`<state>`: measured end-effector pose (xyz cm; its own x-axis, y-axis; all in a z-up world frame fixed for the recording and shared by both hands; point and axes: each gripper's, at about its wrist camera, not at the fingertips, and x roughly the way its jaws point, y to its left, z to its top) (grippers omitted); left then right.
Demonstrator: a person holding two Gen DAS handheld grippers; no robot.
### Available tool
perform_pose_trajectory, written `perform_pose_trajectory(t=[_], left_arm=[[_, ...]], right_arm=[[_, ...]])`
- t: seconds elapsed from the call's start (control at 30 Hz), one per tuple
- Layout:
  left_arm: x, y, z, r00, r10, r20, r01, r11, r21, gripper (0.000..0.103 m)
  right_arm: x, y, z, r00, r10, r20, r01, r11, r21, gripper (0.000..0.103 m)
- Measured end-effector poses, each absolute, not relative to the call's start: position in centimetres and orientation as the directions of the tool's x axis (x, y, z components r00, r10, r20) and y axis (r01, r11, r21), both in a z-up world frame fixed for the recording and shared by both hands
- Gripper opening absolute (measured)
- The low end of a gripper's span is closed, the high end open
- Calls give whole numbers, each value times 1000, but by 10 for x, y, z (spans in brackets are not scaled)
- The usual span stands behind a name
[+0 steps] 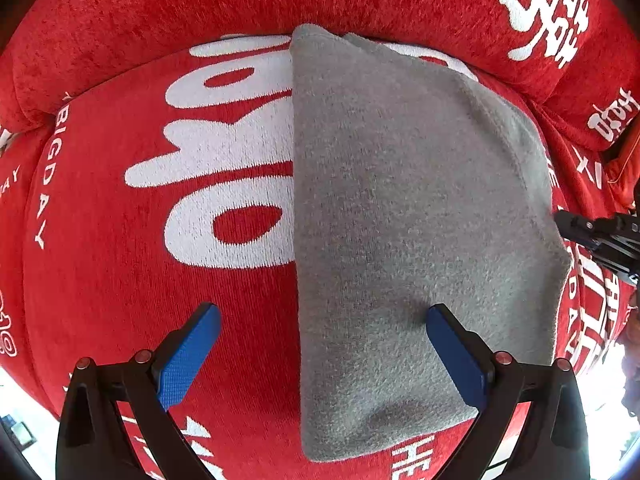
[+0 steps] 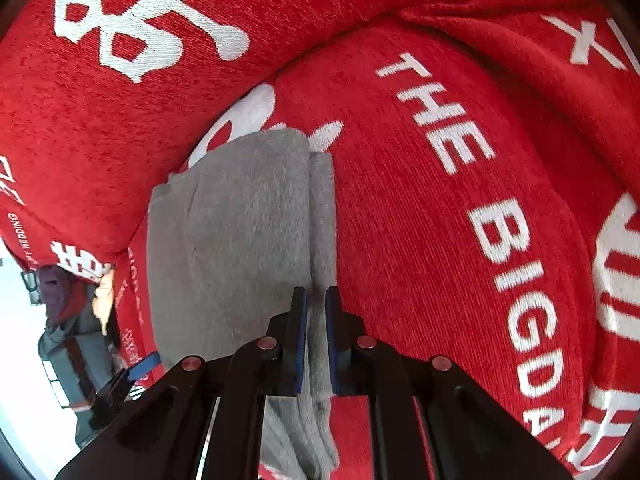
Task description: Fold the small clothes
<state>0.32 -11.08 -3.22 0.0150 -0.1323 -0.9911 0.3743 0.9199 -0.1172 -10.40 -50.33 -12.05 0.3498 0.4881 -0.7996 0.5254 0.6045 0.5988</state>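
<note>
A folded grey fleece cloth lies on a red sofa seat. My left gripper is open and hovers over the cloth's near left edge, its right blue pad over the cloth and its left pad over the red cover. My right gripper is shut on the cloth's near edge, with grey fabric pinched between its blue pads. The right gripper also shows at the right edge of the left wrist view.
The red sofa cover with white lettering spreads under everything, and a back cushion rises behind. In the right wrist view, a pile of clothes and bags sits on the floor at the left.
</note>
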Motion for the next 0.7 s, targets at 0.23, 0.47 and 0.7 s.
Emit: perform_pose_trajectory(t=[0.23, 0.47, 0.7], left_arm=[[0, -113, -36, 1, -128, -992, 382, 917, -118, 103], [-1, -121, -43, -52, -194, -980, 380, 903, -199, 103], [9, -117, -50, -148, -360, -921, 323, 863, -389, 103]], right_arm=[[-122, -512, -121, 348, 511, -786, 554, 565, 612, 61], [-117, -509, -124, 355, 533, -768, 539, 555, 634, 62], [-113, -510, -130, 377, 578, -724, 506, 526, 683, 62]])
